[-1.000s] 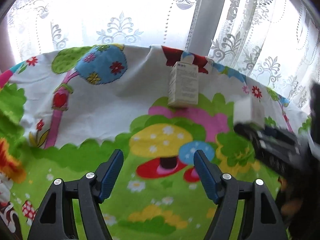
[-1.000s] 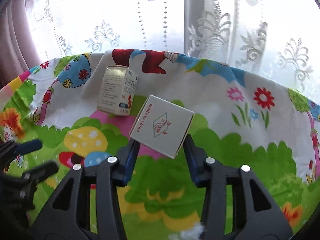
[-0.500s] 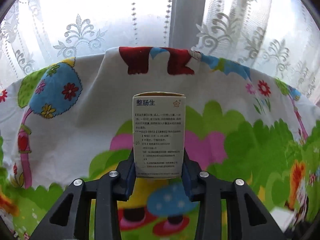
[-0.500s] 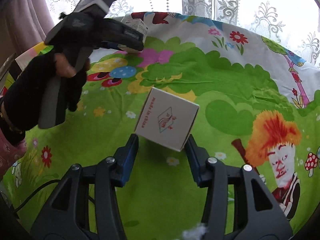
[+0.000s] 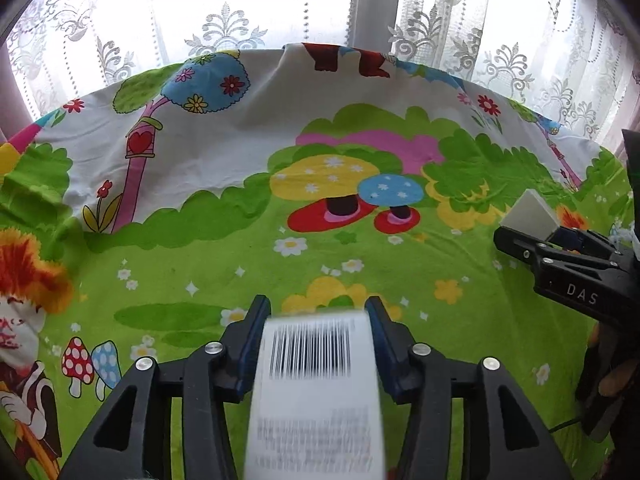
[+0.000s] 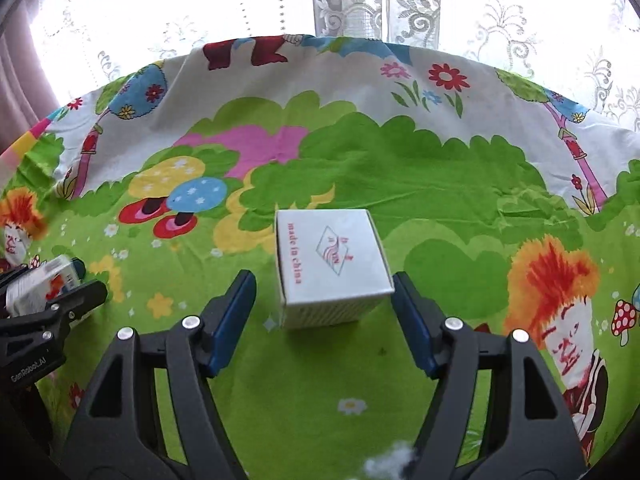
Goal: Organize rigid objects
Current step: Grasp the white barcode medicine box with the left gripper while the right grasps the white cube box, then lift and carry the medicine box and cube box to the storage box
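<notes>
A white medicine box (image 5: 316,380) with a barcode fills the gap of my left gripper (image 5: 316,304). It is blurred and tipped toward the camera. The blue pads still touch its sides while the jaws are opening. The right wrist view shows this gripper (image 6: 84,276) low at the left with the medicine box (image 6: 40,288) in it. A white cube box (image 6: 332,256) printed "made in china" rests on the cloth. My right gripper (image 6: 324,278) straddles it, jaws opening, with a gap at each pad. From the left wrist, the right gripper (image 5: 528,232) and cube box (image 5: 528,212) sit at the right.
A bright cartoon cloth (image 5: 200,240) covers the whole surface and ends at a far edge under a lace curtain (image 5: 240,8). A dark-gloved hand (image 5: 612,392) holds the right gripper at the frame's right side.
The left gripper closed on the medicine box at the far edge and drew it back; the box has tipped. The right gripper set the cube box on the cloth and spread off it.
</notes>
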`<state>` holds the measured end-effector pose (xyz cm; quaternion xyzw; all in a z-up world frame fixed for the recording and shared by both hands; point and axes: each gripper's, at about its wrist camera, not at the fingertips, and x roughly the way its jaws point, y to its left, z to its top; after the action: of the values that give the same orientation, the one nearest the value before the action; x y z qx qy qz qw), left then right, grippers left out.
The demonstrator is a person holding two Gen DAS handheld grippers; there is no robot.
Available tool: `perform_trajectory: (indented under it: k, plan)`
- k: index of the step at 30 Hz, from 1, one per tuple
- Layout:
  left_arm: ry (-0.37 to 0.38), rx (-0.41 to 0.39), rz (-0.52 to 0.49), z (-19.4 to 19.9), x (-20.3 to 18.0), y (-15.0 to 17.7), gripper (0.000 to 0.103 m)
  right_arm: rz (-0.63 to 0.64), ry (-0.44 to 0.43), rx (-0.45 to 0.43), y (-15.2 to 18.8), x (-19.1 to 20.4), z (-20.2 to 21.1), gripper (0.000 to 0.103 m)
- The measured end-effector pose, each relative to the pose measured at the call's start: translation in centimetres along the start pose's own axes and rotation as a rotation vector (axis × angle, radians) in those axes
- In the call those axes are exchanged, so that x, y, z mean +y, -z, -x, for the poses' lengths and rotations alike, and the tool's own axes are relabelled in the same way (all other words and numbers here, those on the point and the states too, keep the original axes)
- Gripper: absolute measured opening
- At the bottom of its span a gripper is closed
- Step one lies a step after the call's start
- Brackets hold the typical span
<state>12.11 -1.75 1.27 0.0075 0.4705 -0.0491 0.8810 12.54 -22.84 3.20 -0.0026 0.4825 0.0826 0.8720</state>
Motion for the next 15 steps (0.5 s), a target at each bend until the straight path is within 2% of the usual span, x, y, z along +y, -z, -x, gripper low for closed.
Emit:
perform_trajectory:
  k: [2,3,4,7,9,12,15]
  plan:
    - [0.001,-0.003,0.016,-0.2,0.0,-0.1,0.054,0.003,-0.015,-0.003,-0.3,-0.2,-0.2,0.073]
    - [-0.004,-0.005,0.026,-0.1,0.0,0.0,0.054,0.023,-0.038,-0.004,-0.3,-0.2,-0.3,0.069]
    - [-0.012,-0.005,0.038,0.1,-0.1,0.1,0.054,0.056,-0.037,-0.007,-0.2,0.1,-0.1,0.044]
    - [-0.005,-0.010,0.082,1.1,0.5,1.4,0.055,0.122,-0.057,0.004,0.8,1.0,1.2,0.045]
    - [0.028,-0.023,0.130,2.0,1.2,2.3,0.056,0.158,-0.043,-0.009,2.0,1.7,2.9,0.045]
    - [0.071,-0.030,0.193,3.0,2.7,3.7,0.067,0.118,-0.076,-0.017,4.3,1.7,5.4,0.045]
    - [0.086,-0.020,0.151,3.3,2.4,3.9,0.069,0.095,-0.100,-0.009,6.6,2.1,7.2,0.045]
